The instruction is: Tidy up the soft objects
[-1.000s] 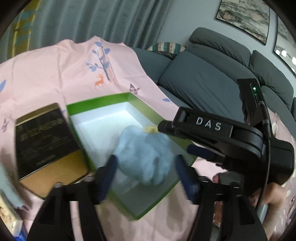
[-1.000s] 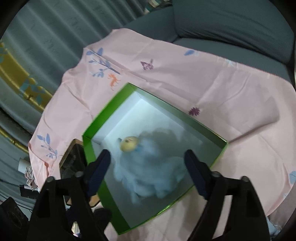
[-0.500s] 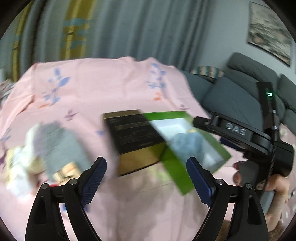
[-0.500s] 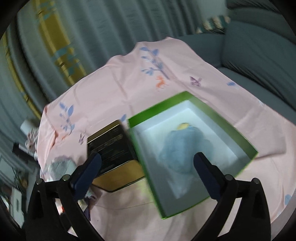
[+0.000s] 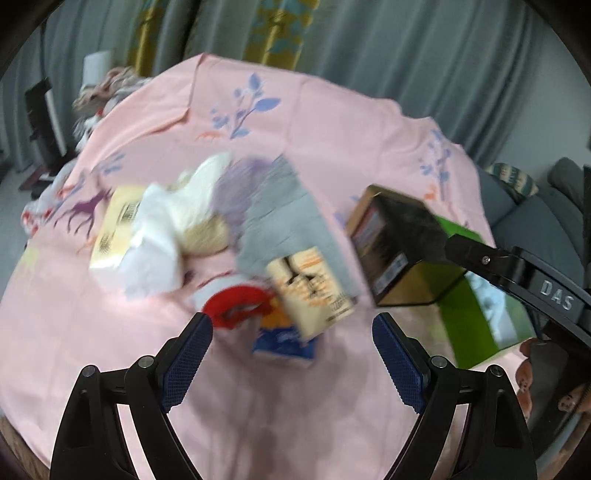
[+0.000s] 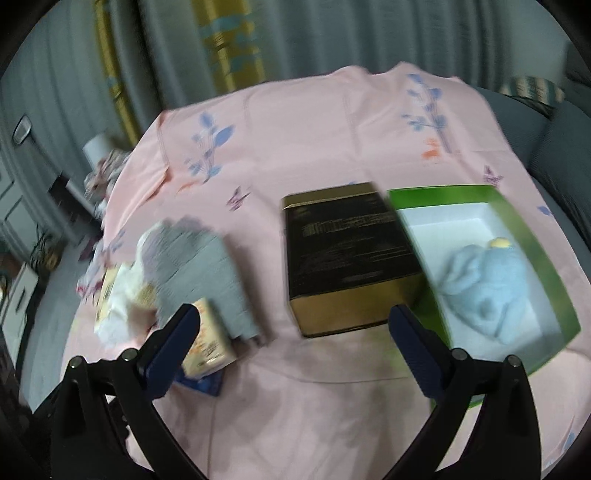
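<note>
Seen over a pink cloth (image 6: pixel 314 387): right gripper (image 6: pixel 293 332) spread wide, nothing between its pads. Green box (image 6: pixel 524 236) at right, holding a pale blue plush (image 6: pixel 487 284). Black-and-gold box (image 6: pixel 351 254) just beside it. Grey cloth (image 6: pixel 199 266) piled at left.

Green box (image 6: pixel 524 236) — pale-blue plush (image 6: pixel 484 284)

This is a home, most likely a living room. Grey pleated curtains (image 6: pixel 332 55) with a yellow and teal patterned panel (image 5: pixel 284 29) hang along the wall beyond the fingers. To the right of the fingers stands a dark grey sofa (image 5: pixel 532 218) with a striped cushion (image 6: pixel 532 90) on it. Ahead of the fingers a pink cloth (image 6: pixel 314 129) printed with blue sprigs and small deer covers the table.
</note>
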`<state>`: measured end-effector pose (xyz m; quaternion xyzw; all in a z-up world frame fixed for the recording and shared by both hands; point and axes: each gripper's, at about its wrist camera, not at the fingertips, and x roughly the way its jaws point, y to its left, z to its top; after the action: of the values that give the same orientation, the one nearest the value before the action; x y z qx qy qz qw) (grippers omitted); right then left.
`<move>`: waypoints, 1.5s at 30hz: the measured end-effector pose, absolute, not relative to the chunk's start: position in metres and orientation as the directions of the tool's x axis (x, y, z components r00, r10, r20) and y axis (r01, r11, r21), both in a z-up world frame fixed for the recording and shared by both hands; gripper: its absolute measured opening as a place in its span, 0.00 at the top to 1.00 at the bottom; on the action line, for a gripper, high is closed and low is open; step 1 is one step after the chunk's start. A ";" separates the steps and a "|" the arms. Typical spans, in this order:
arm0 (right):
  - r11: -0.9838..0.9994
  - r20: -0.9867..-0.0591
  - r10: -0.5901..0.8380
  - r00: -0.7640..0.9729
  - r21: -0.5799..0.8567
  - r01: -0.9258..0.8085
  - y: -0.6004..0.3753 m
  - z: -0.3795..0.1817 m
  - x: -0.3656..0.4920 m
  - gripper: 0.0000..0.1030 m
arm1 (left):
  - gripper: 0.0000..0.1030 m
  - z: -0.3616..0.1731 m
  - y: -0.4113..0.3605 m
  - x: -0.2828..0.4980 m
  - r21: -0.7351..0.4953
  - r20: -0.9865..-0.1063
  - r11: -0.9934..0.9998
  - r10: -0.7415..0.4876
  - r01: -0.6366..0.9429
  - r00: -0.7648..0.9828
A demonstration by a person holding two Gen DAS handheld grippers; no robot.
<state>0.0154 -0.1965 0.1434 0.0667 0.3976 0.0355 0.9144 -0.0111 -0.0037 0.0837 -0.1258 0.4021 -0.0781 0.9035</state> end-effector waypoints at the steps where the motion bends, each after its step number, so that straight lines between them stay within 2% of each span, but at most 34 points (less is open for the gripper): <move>1: 0.991 -0.730 0.119 0.673 0.133 -0.030 -0.189 0.140 0.016 0.01 | 0.14 0.079 -0.001 -0.012 -0.291 -0.713 0.956 -0.238 0.031 0.659; 8: 0.993 -0.771 0.118 0.626 0.073 -0.096 -0.154 0.120 0.022 0.01 | 0.14 0.054 0.013 -0.012 -0.313 -0.742 0.950 -0.234 -0.016 0.628; 12: 0.967 -0.798 0.255 0.546 0.211 -0.142 -0.147 0.102 0.032 0.04 | 0.14 0.042 0.025 -0.010 -0.339 -0.745 0.940 -0.244 -0.037 0.621; 14: 0.951 -0.806 0.308 0.505 0.270 -0.149 -0.143 0.093 0.035 0.14 | 0.14 0.038 0.029 -0.009 -0.361 -0.746 0.932 -0.262 -0.040 0.613; 16: 0.935 -0.810 0.354 0.468 0.316 -0.161 -0.135 0.085 0.037 0.20 | 0.15 0.034 0.032 -0.009 -0.384 -0.739 0.923 -0.285 -0.034 0.610; 17: 0.923 -0.810 0.383 0.443 0.345 -0.168 -0.131 0.080 0.039 0.22 | 0.20 0.032 0.033 -0.008 -0.396 -0.734 0.918 -0.298 -0.028 0.610; 20: 0.906 -0.820 0.423 0.385 0.387 -0.172 -0.123 0.068 0.042 0.30 | 0.27 0.028 0.032 -0.005 -0.414 -0.734 0.910 -0.328 -0.010 0.595; 24: 0.927 -0.832 0.373 0.411 0.357 -0.119 -0.122 0.063 0.050 0.28 | 0.34 0.026 0.026 -0.002 -0.430 -0.727 0.903 -0.361 0.023 0.584; 26: 0.928 -0.823 0.371 0.431 0.348 -0.134 -0.121 0.064 0.054 0.27 | 0.47 0.026 0.025 0.000 -0.428 -0.731 0.903 -0.360 0.021 0.580; 30: 0.921 -0.825 0.390 0.409 0.341 -0.190 -0.104 0.057 0.063 0.31 | 0.48 0.025 0.027 -0.001 -0.418 -0.740 0.908 -0.356 0.025 0.571; 31: 0.924 -0.831 0.381 0.406 0.327 -0.197 -0.103 0.055 0.067 0.41 | 0.48 0.025 0.028 -0.003 -0.406 -0.743 0.914 -0.342 0.019 0.576; 34: 0.933 -0.840 0.356 0.409 0.299 -0.199 -0.102 0.053 0.068 0.46 | 0.48 0.027 0.031 -0.005 -0.383 -0.750 0.924 -0.313 0.004 0.583; 45: 0.906 -0.874 0.417 0.250 0.377 -0.190 -0.108 0.058 0.014 0.44 | 0.48 0.038 0.046 -0.024 -0.336 -0.775 0.941 -0.246 -0.050 0.582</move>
<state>0.0135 -0.1077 0.0578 0.0974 0.5810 0.1933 0.7846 -0.0241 0.0459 0.0380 -0.1631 0.4535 -0.0559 0.8744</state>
